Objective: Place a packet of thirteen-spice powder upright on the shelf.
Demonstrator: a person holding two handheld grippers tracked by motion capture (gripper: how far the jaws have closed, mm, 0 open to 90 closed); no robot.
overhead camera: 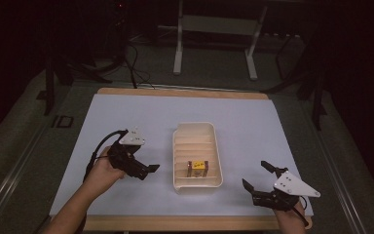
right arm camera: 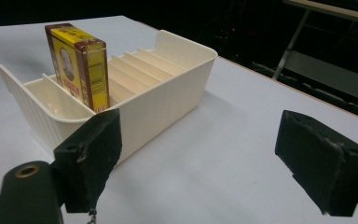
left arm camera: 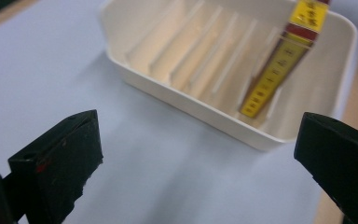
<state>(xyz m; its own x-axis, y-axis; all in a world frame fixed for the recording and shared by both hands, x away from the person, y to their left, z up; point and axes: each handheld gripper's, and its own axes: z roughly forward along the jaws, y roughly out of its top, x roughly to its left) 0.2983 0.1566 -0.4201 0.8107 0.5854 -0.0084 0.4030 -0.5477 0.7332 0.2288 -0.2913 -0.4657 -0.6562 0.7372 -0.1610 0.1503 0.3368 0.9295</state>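
A yellow box (overhead camera: 196,168) is stood upright in the slotted tray (overhead camera: 177,146). The left gripper (overhead camera: 148,169) at nine o'clock and the right gripper (overhead camera: 258,176) at four o'clock are held apart, empty.

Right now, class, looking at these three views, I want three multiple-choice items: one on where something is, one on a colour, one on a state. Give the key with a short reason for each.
1. Where does the small box stand?
A. In a slot near one end of the slotted tray
B. On the sheet beside the tray
C. Between the jaws of the left gripper

2. What colour is the tray?
A. Black
B. Cream
C. Red

3. How do the jaws of the right gripper stand?
A. Shut on the box
B. Shut on nothing
C. Apart, holding nothing

Key: 1 A, the box stands upright between dividers at the tray's end nearest the person. 2 B, its walls and dividers are cream against the pale sheet. 3 C, the right gripper view shows bare sheet between its jaws.
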